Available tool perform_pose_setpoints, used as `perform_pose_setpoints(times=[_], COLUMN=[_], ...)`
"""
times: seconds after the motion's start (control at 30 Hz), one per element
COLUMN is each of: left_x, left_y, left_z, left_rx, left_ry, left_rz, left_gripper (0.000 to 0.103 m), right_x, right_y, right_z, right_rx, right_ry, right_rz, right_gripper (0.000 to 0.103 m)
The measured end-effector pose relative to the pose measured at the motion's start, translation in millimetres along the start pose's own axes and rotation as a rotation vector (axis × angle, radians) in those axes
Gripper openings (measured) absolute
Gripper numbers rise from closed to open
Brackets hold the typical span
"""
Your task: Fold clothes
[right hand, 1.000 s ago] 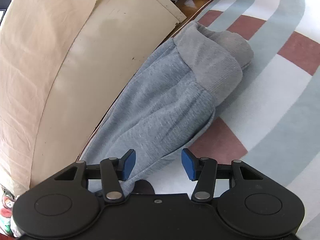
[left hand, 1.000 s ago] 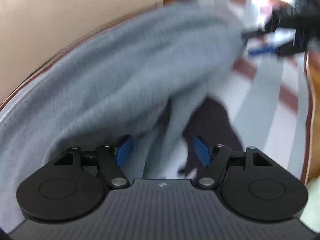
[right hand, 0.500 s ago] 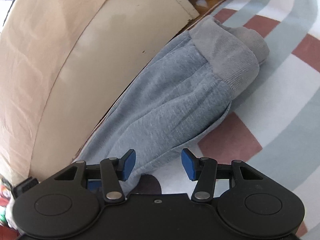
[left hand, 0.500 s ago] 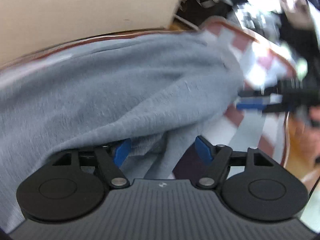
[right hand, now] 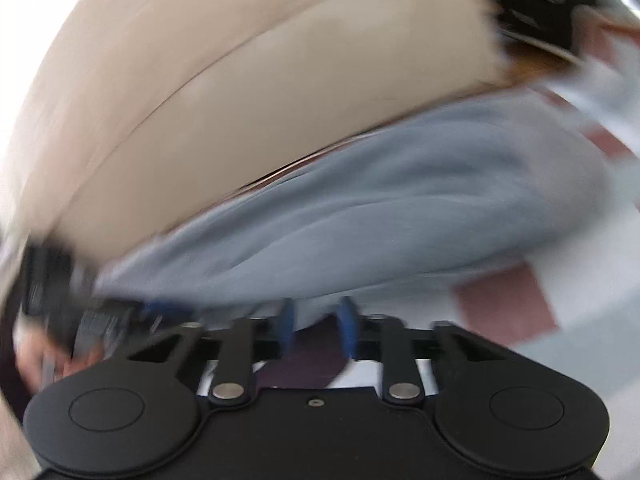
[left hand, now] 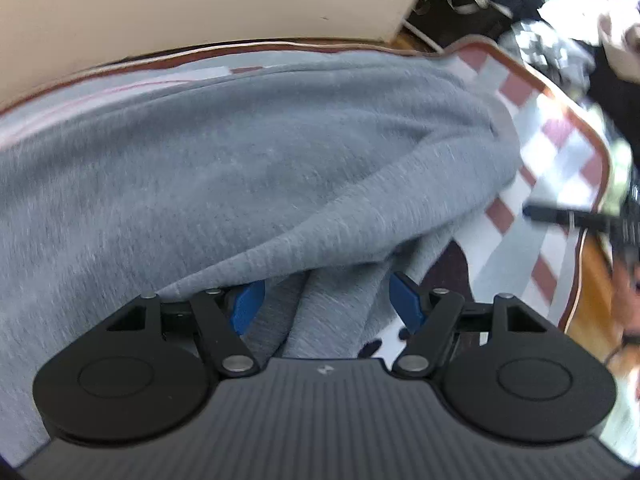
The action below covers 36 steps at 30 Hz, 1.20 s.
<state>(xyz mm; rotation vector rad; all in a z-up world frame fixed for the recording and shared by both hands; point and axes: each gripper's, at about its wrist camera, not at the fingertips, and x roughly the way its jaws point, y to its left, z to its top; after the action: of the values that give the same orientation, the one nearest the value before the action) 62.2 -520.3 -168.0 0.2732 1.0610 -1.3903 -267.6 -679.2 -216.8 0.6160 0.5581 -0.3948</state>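
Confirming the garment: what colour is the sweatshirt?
Plain heather grey sweatshirt, clearest in the left wrist view.

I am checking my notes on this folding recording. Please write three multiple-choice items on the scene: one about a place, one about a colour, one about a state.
1. Where does the grey garment lie?
A. on the patterned rug, beside the beige furniture
B. on a hanger
C. inside a basket

2. What colour are the pads of the left gripper?
A. red
B. blue
C. yellow

3. How do the left gripper's jaws stand?
A. wide apart, a grey fold between them
B. pressed flat together
C. clamped on a shoe

Key: 1 A, the rug shows beyond its edge and the beige furniture behind; 2 B, both pads are blue; 3 A, a clear gap shows.
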Motion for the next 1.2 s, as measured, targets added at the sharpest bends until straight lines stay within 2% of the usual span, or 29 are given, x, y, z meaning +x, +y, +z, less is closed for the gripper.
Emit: perform_pose_setpoints(times=[0.03, 0.13, 0.2, 0.23, 0.27, 0.3, 0.33, 0.4, 0.47, 0.57, 0.6, 0.63, 0.67, 0.7, 0.8, 0.97, 1.1, 1.2], left_x=[0.4, 6.8, 9.0, 10.0, 11.2, 12.5, 13.4, 14.5, 15.3, 17.7, 18.6, 19.3, 20.0, 19.9, 16.2, -1.5, -22.1, -30.7], left_y=[5.3, 16.4, 22.8, 25.4, 27.1, 27.9, 29.0, 32.7, 37.1, 40.4, 41.0, 41.2, 41.0, 41.0, 39.6, 18.1, -19.9, -55.0], left_z=[-0.1, 5.5, 10.6, 12.7, 13.9, 14.5, 14.6, 13.9, 11.7, 9.9, 9.1, 8.4, 8.3, 8.3, 8.3, 1.7, -12.9, -24.4], left_rx=[-0.044, -0.149, -0.199, -0.223, -0.243, -0.257, -0.272, -0.304, -0.332, -0.344, -0.341, -0.337, -0.333, -0.329, -0.318, -0.191, -0.004, 0.167], left_ry=[-0.030, -0.083, -0.095, -0.100, -0.102, -0.101, -0.100, -0.102, -0.106, -0.103, -0.100, -0.096, -0.092, -0.089, -0.073, -0.060, -0.038, -0.024], left_rz=[-0.027, -0.088, -0.117, -0.129, -0.136, -0.139, -0.143, -0.156, -0.172, -0.178, -0.176, -0.174, -0.170, -0.170, -0.195, -0.248, -0.296, -0.266], left_gripper=[0.069, 0.068, 0.068, 0.068, 0.068, 0.068, 0.068, 0.068, 0.068, 0.068, 0.068, 0.068, 0.068, 0.068, 0.068, 0.069, 0.069, 0.071], right_x=[9.7, 40.4, 63.9, 76.6, 89.0, 97.1, 100.4, 108.8, 118.1, 125.8, 128.8, 129.6, 129.2, 124.0, 99.2, 40.4, 0.1, -9.2], right_y=[19.5, 66.1, 87.5, 97.2, 105.7, 111.3, 112.1, 116.3, 116.1, 111.6, 109.8, 107.3, 104.6, 100.1, 82.7, 77.2, 73.2, 62.2], right_z=[1.5, -3.0, -7.7, -9.7, -12.1, -15.8, -19.2, -21.6, -20.4, -15.7, -14.7, -13.3, -11.7, -9.1, -0.8, 3.0, 6.6, 9.8], right_rx=[-0.079, -0.250, -0.304, -0.333, -0.368, -0.395, -0.411, -0.431, -0.432, -0.396, -0.381, -0.366, -0.351, -0.334, -0.247, -0.115, -0.007, 0.055], right_ry=[0.025, 0.100, 0.134, 0.149, 0.158, 0.164, 0.156, 0.125, 0.136, 0.137, 0.134, 0.129, 0.125, 0.123, 0.128, 0.088, 0.035, 0.016], right_rz=[0.010, 0.042, 0.000, -0.032, -0.074, -0.115, -0.149, -0.190, -0.223, -0.259, -0.267, -0.267, -0.272, -0.280, -0.208, -0.074, 0.041, 0.091], right_gripper=[0.014, 0.014, 0.015, 0.017, 0.030, 0.038, 0.044, 0.045, 0.051, 0.051, 0.051, 0.046, 0.017, 0.003, 0.003, 0.003, 0.004, 0.004])
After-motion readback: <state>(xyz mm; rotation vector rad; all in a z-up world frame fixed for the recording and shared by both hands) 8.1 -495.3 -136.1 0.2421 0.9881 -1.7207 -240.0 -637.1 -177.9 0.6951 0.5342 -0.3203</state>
